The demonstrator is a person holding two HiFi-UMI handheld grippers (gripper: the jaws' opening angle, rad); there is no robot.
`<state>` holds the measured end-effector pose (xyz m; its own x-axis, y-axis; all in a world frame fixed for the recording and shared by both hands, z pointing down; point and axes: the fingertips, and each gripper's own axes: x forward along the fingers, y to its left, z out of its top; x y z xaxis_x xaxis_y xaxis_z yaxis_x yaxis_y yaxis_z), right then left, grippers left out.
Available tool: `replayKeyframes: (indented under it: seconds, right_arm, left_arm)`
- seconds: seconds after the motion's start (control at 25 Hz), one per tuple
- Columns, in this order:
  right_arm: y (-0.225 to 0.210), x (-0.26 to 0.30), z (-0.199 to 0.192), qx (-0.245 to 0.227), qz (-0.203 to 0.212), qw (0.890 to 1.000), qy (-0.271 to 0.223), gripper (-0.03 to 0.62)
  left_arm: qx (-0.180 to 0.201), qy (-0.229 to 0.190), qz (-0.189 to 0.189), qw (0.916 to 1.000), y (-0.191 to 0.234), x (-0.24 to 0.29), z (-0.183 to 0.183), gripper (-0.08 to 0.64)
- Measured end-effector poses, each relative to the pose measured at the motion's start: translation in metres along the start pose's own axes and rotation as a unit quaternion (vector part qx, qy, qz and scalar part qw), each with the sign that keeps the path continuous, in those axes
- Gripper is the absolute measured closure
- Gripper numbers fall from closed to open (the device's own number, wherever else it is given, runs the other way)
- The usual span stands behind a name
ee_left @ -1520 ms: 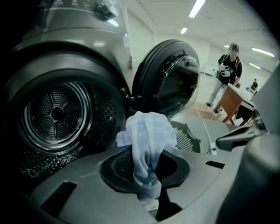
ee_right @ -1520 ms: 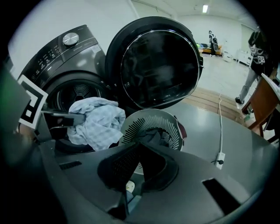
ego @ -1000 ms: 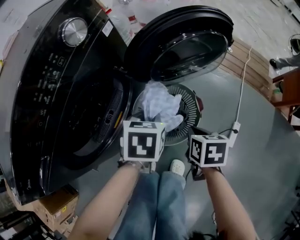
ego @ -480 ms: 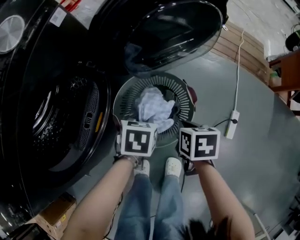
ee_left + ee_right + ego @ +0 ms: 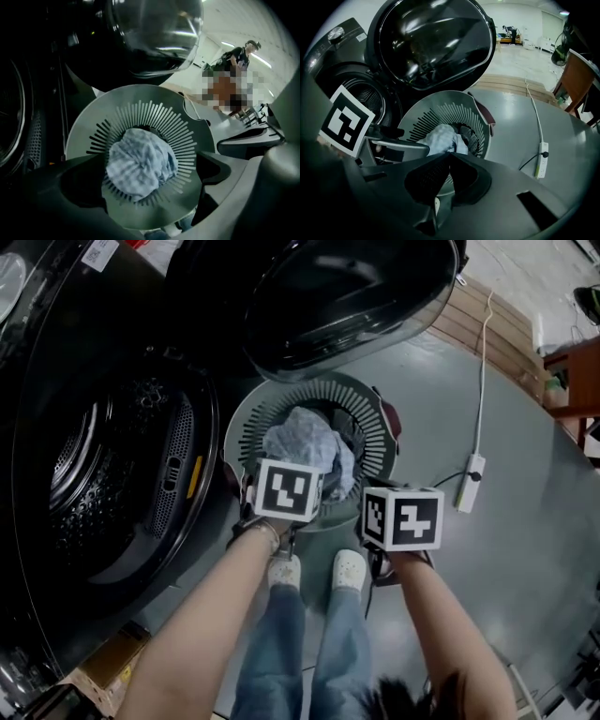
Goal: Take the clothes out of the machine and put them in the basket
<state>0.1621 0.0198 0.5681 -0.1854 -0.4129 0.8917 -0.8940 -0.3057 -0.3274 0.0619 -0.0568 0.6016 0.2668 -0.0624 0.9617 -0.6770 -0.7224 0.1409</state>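
Cloth: pale blue-and-white check, crumpled into a loose ball of soft folds, much the lightest thing around.
Place of the cloth: inside the basket, heaped at its middle, beside a dark item too dim to name.
Basket: round and grey, wall cut with long narrow slots that fan outward; stands on the floor just below the open door of the machine, near the person's shoes.
Left tongs: jaws spread wide, having just been opening; poised over the basket, with the cloth showing in the gap below, touched by neither jaw.
Right tongs: jaws pressed together on nothing, pointing down at the basket's near rim.
Machine: dark front-loader, perforated drum in view.
Floor: grey, with a white power strip well apart from the basket.
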Motion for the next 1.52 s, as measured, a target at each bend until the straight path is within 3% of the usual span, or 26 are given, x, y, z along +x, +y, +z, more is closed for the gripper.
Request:
replayKeyframes:
  seconds: [0.12,0.32,0.52,0.72,0.96,1.12,1.52]
  right_arm:
    - [0.005,-0.003,0.001,-0.006,-0.001,1.000,-0.002,0.603]
    - [0.019,-0.028,0.008,-0.014,-0.002,1.000,-0.007,0.603]
    - [0.034,-0.058,0.016,-0.023,-0.002,1.000,-0.021,0.603]
    - [0.047,-0.085,0.016,0.006,0.001,1.000,-0.017,0.603]
    - [0.076,-0.136,0.028,0.014,0.009,0.999,-0.038,0.603]
    - [0.096,-0.176,0.039,0.027,0.008,0.998,-0.056,0.603]
    - [0.124,-0.283,0.044,-0.013,0.011,0.997,-0.073,0.603]
  left_arm:
    - [0.023,-0.010,0.017,0.9995,0.004,-0.007,0.000,-0.014]
    - [0.016,-0.013,-0.002,0.9998,0.000,-0.033,-0.005,-0.014]
    - [0.033,-0.027,-0.015,0.9990,-0.009,-0.067,-0.001,-0.014]
    - [-0.026,-0.058,-0.021,0.9978,-0.015,-0.114,-0.004,-0.014]
    - [-0.070,-0.128,-0.051,0.9880,-0.021,-0.180,0.009,-0.012]
    - [-0.069,-0.149,-0.041,0.9856,-0.017,-0.231,0.012,-0.010]
    - [-0.074,-0.191,-0.035,0.9781,-0.029,-0.336,0.015,0.009]
